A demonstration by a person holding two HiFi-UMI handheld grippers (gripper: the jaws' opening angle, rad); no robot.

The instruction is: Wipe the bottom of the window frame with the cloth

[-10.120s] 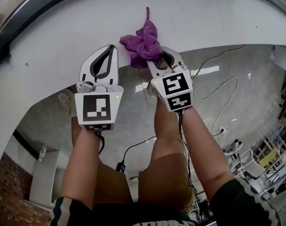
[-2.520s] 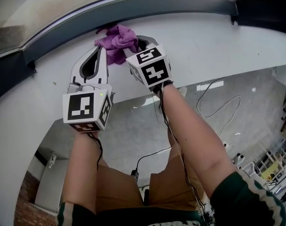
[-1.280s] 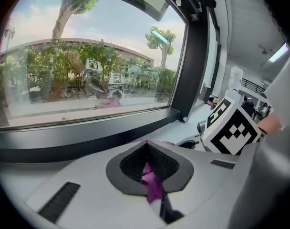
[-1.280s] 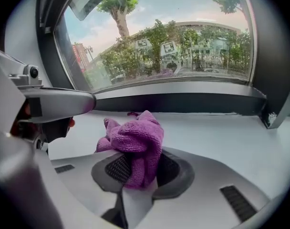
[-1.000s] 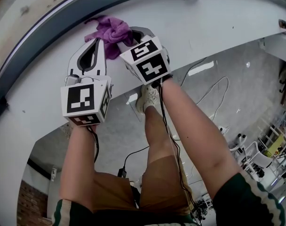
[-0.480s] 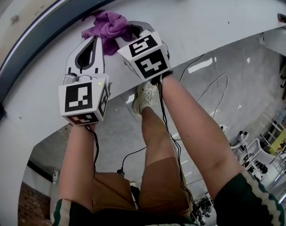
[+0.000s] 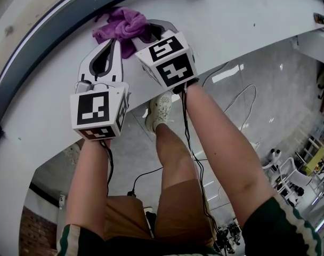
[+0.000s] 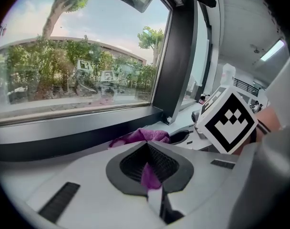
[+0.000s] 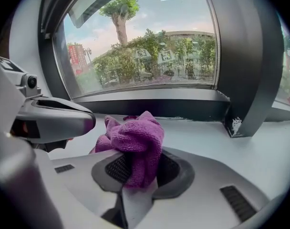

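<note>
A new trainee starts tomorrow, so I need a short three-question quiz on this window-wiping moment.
1. True or false: the right hand-held gripper is open and empty.
2. The cloth is: A green, B purple, C white.
3. What dark part runs just beyond the white sill?
Key: 1 false, it is shut on the cloth; 2 B; 3 the window frame's bottom rail.

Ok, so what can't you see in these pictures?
- Head view: the jaws of the right gripper, hidden behind its marker cube.
- Right gripper view: the sill under the cloth, covered by the cloth and the gripper.
- Right gripper view: the red sign outside, too small to read.
- Left gripper view: most of the cloth, hidden behind the left gripper.
</note>
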